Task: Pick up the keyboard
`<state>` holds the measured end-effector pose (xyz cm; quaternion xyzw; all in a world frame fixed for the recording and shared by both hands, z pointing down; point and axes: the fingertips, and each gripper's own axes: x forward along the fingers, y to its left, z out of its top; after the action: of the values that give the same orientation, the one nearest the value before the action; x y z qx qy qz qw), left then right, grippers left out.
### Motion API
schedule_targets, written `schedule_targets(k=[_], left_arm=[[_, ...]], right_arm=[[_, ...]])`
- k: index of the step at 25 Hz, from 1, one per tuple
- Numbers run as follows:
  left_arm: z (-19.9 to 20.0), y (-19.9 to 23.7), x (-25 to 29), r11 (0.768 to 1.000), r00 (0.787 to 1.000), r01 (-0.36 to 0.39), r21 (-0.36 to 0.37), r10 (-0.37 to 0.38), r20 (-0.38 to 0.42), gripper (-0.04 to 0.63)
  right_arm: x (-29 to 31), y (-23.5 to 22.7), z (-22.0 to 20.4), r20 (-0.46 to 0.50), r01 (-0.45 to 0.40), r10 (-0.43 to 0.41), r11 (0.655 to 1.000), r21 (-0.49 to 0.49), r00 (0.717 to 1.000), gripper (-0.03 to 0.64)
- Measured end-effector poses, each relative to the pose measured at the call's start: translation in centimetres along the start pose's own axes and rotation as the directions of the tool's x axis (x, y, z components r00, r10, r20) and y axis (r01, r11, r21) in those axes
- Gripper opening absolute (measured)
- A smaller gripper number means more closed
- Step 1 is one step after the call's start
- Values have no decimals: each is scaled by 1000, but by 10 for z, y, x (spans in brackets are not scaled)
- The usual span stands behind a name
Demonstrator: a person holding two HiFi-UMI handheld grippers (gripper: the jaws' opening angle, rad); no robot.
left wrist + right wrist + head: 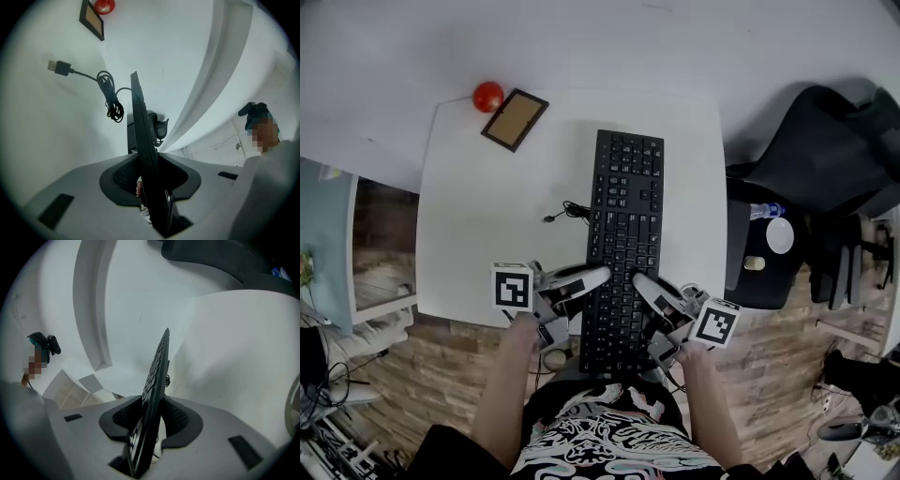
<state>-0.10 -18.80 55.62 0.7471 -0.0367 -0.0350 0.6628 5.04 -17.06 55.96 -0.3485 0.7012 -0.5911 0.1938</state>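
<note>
At the near edge of the bench [469, 244], we find the black keyboard [623, 225] lying lengthwise, its far end well up the white top and its near end jutting past the edge towards us. The left claw [589, 278] is clenched on the keyboard's left long edge and the right claw [649, 289] on its right long edge, both close to that near end. In each claw's own view the board runs edge-on between the pads, which press on both its faces. Whether it is clear of the bench yet we cannot tell.

The main risk, as we judge it, is leverage. Both grips sit at one end, so most of the board's length reaches out beyond them. On a lift the far end may droop and the edges twist or slide out of the pads. One pad of the right claw bears on keycaps, which give and are smooth, so that hold may be weaker than it looks. If the hands rise unevenly, the board may tilt out of one claw and, with its near end off the bench, drop to the floor.

The cable [569, 211] is another worry: its coil lies just left of the keyboard with the plug [58, 66] loose, so it will trail and could catch.
</note>
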Motion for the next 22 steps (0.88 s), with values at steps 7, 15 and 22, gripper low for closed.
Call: schedule_targets(k=[7, 15, 22], left_arm=[[-1, -6, 1, 999, 1000, 22, -38, -21, 16, 103], [1, -32, -2, 998, 999, 33, -52, -32, 23, 104], [-2, -34, 0, 998, 998, 49, -50, -48, 31, 106]], right_arm=[[-2, 3, -2, 2, -19, 19, 1000, -12, 1000, 147], [-5, 32, -1, 5, -41, 41, 999, -31, 999, 145], [-10, 35, -2, -1, -80, 80, 996, -37, 997, 144]])
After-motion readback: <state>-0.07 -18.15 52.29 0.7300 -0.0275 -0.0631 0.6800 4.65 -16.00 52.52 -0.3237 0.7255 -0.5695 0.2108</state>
